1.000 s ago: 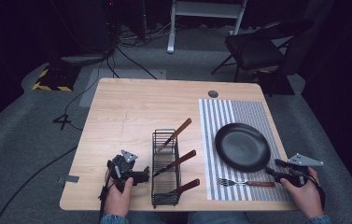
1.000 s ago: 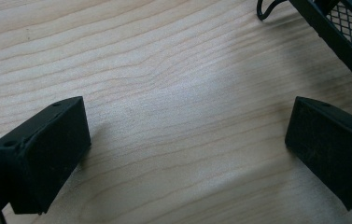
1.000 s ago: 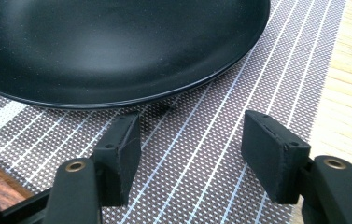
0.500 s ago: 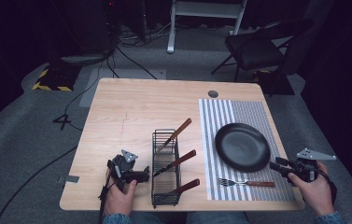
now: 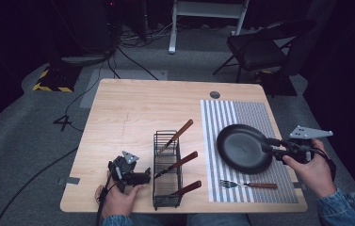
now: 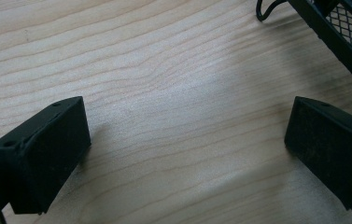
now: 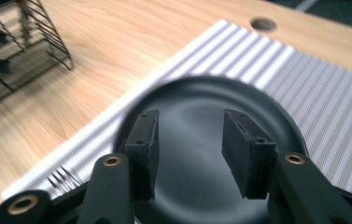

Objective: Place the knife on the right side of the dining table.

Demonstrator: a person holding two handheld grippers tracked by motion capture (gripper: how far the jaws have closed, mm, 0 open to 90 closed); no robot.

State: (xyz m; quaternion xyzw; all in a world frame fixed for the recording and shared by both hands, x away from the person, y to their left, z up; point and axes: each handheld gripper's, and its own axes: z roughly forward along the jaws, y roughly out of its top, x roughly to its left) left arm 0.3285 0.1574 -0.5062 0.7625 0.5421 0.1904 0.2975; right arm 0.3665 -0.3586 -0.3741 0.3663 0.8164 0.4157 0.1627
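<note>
Near the table's front edge, the left gripper (image 5: 140, 178) rests, jaws wide and empty, beside the wire rack (image 5: 167, 168). The fork (image 5: 247, 184) lies on the striped mat (image 5: 241, 113) by the front-right corner. Farther back, the right gripper (image 5: 268, 144), jaws just narrowed, half-open and empty, hovers over the black pan (image 5: 241, 147); next it likely must descend to grasp something.

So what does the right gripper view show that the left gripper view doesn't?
Right gripper view: the pan on the striped mat, the tines of the fork and the hole in the tabletop. Left gripper view: wood grain close up between widely spread jaws. Shared: the wooden table and the wire rack.
</note>
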